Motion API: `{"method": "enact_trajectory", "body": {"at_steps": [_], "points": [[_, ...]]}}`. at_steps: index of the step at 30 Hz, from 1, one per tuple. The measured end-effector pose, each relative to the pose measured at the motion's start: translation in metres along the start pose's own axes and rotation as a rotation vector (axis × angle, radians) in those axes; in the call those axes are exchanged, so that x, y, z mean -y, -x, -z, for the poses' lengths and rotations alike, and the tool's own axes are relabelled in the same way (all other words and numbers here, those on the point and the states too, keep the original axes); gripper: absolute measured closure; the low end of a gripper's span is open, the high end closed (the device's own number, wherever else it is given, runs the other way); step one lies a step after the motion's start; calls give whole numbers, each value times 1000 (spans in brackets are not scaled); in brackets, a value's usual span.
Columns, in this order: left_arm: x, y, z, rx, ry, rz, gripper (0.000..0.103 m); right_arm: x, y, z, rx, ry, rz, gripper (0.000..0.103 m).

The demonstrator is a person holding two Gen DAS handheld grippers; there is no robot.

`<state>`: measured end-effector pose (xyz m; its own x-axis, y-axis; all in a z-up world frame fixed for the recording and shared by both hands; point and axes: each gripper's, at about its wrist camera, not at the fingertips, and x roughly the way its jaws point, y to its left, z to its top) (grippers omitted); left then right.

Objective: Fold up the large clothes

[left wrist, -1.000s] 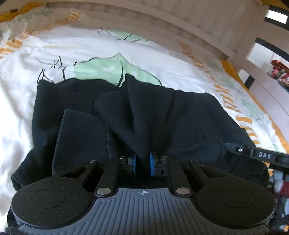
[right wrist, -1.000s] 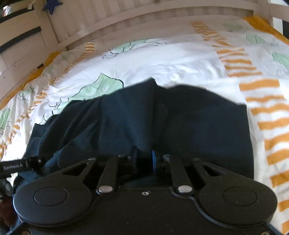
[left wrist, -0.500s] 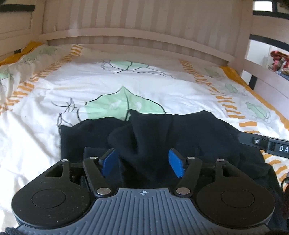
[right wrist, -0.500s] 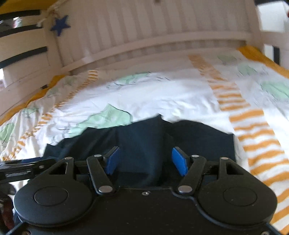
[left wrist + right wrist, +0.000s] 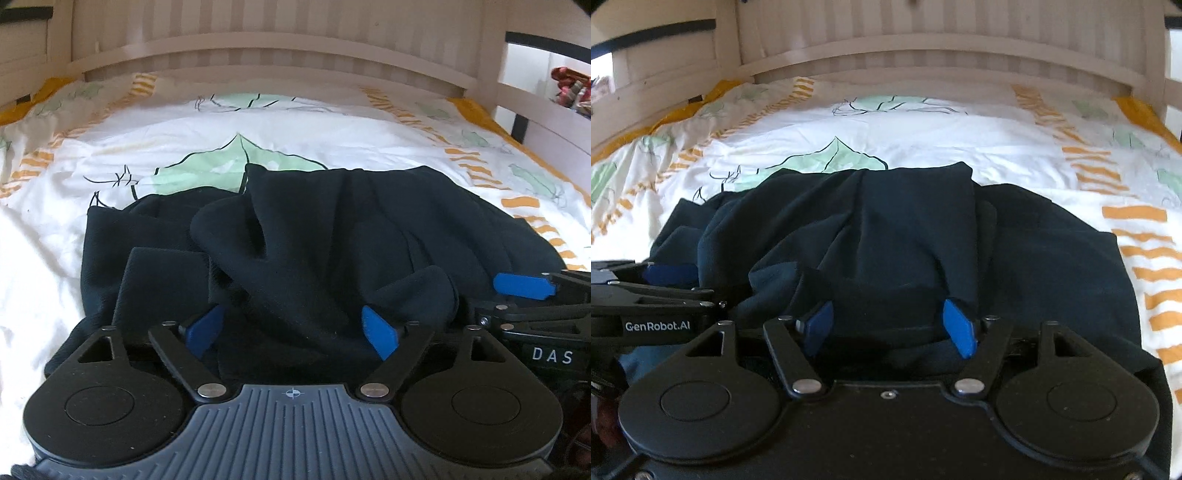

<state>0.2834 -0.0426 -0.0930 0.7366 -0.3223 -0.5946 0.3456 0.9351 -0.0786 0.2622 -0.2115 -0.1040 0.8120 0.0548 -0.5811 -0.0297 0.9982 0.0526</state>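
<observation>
A large dark navy garment lies crumpled in folds on the bed, also filling the right wrist view. My left gripper sits low over its near edge. Its jaws are opening, and a ridge of cloth lies loose between the blue pads without being pressed. My right gripper stands open beside it over the same near edge, cloth slack between its pads. Each gripper shows at the edge of the other's view: the right one's pad, the left one's pad.
The garment rests on a white duvet printed with green leaves and orange stripes. A pale slatted wooden headboard closes the far end. Side rails run along the right and the left.
Both grippers were shut on pinched folds of the garment a second ago and have opened. The cloth has slipped free and slumped onto the bed.
</observation>
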Motion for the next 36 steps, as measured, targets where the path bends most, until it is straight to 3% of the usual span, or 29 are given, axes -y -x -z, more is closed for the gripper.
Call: {"method": "enact_trajectory", "body": {"at_steps": [11, 22, 26, 36], "points": [[4, 2, 8, 48, -7, -2, 12, 2, 3, 10, 44, -8, -10, 30], [5, 4, -1, 19, -3, 5, 11, 6, 6, 10, 56, -29, -41, 23], [3, 24, -7, 22, 14, -1, 11, 8, 15, 5, 46, -49, -57, 0], [-2, 97, -9, 33, 35, -6, 0, 9, 80, 10, 72, -135, -55, 0]]}}
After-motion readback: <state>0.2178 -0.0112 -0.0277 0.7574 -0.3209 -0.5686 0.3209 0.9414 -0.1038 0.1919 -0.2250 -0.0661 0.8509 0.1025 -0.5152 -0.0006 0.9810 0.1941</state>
